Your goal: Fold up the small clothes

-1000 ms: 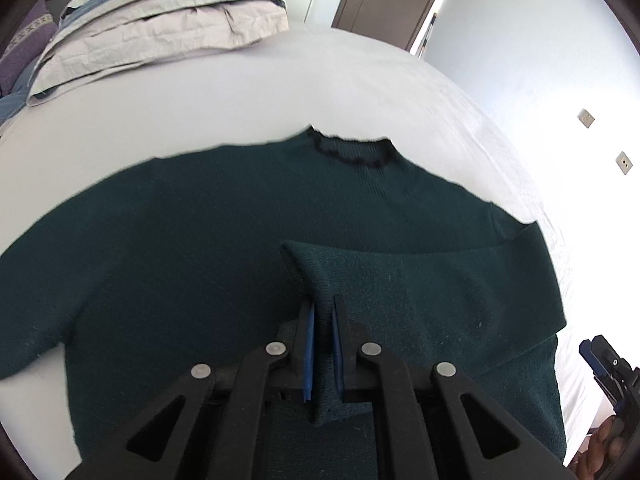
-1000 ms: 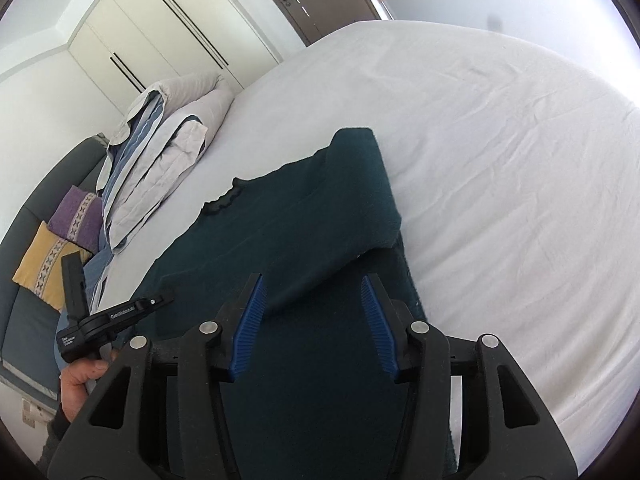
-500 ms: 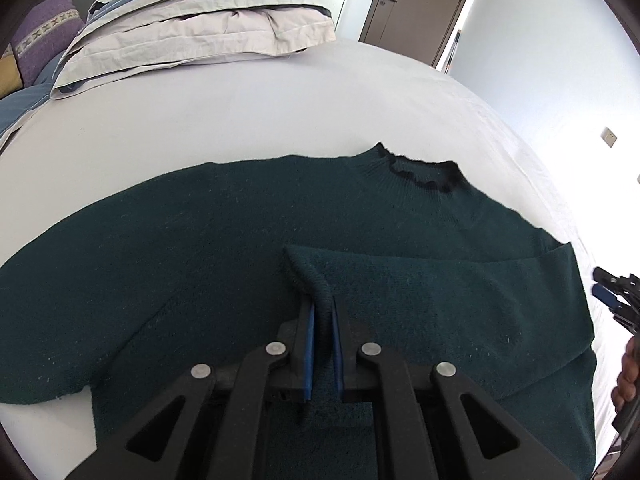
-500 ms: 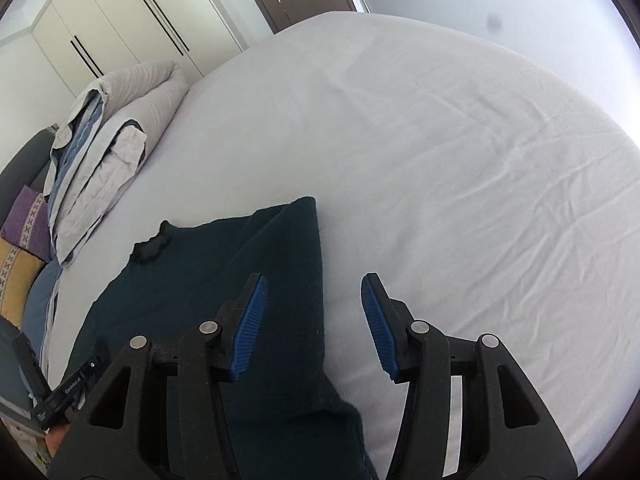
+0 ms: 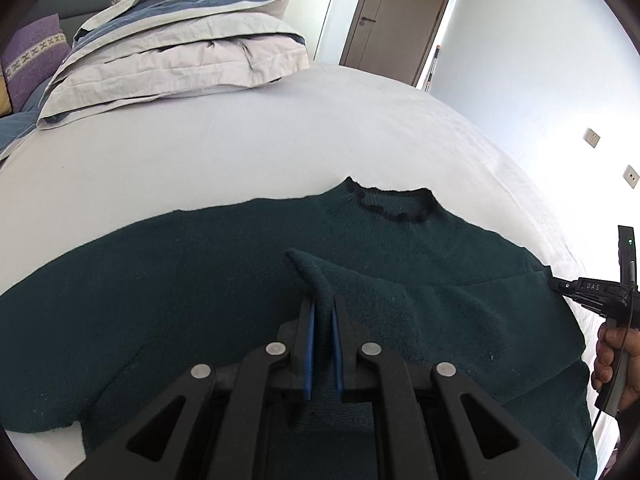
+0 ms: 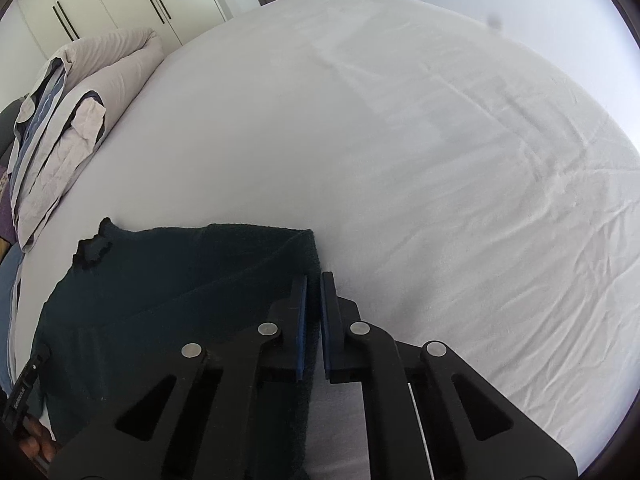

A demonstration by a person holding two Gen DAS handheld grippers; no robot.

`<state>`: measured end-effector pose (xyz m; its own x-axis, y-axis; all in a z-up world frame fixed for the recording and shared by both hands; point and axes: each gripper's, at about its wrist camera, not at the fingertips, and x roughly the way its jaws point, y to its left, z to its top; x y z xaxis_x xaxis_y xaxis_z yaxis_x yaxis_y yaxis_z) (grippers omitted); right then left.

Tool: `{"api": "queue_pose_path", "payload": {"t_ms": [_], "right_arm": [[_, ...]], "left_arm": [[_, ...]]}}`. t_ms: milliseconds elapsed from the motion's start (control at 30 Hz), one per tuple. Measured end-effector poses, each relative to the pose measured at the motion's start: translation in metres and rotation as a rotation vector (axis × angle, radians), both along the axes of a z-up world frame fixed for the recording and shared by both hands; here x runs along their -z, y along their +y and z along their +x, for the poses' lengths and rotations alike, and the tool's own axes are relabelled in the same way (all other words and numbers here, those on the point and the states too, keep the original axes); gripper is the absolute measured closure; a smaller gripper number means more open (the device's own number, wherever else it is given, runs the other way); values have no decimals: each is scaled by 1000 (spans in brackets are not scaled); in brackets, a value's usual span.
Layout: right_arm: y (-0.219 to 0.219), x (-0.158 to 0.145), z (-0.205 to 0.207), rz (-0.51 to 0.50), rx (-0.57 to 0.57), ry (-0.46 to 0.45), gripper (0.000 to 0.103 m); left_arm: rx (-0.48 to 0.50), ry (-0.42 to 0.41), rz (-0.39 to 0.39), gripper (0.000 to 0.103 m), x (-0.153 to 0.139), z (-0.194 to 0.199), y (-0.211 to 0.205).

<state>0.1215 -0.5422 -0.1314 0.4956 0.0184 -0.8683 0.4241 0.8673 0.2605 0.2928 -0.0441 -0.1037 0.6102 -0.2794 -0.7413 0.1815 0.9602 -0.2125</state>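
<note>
A dark green knit sweater lies flat on the white bed, collar toward the far side. Its right sleeve is folded across the chest. My left gripper is shut on the cuff of that sleeve, over the middle of the sweater. In the right wrist view the sweater fills the lower left. My right gripper is shut at the sweater's folded right edge, with dark fabric between the pads. The right gripper also shows in the left wrist view at the sweater's right side.
A folded grey and blue duvet lies at the far left of the bed, also in the right wrist view. A brown door and white wardrobes stand beyond. White sheet spreads to the right of the sweater.
My right gripper has moved right to the sweater's folded edge and closed from wide open. My left gripper has stayed shut on the sleeve cuff and tilted up slightly.
</note>
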Motion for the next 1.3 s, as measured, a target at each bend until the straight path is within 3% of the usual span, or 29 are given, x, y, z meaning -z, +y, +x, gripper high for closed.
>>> {"api": "queue_pose_path", "payload": {"t_ms": [100,200,333,467,567,633,767,1000,1067,1100,1133,1200,1300], "right_arm": [[-14,5,-2,6,51,-12,103],[-30,10,-8,52,66,-27,103],[-17,-17,-33,48,33,-73,95],[30,-39,-58,-25,-76,-101,62],[65,-28,-61,-95,-171,-51,63],[70,-8,-63,-139,-167,24,67],[50,6,-66,-74,-124,-24,71],[56,11,-65,-95,-109,-62,69],[60,-2,-76,-81,-79,-67,67],[62,-12,-83,-77,-41,-75,64],[67,-25,-93,-65,-22,-123,64],[79,-50,-114,-45,-21,-215,61],[110,-69,-132,-2,-70,-269,57]], "left_arm": [[-17,22,26,94,15,6,0],[-33,34,-11,89,24,9,8],[-30,27,-6,88,28,9,8],[-30,19,1,87,29,8,6],[-32,19,0,87,29,6,7],[-31,18,1,87,29,4,8],[-31,14,6,87,29,0,9],[-36,31,-37,86,30,1,15],[-40,66,-79,80,23,-1,24],[-54,74,-91,71,17,-7,31],[-78,70,-119,54,5,-18,43],[-106,35,-190,35,-14,-41,68],[-203,8,-292,33,-33,-82,130]]}}
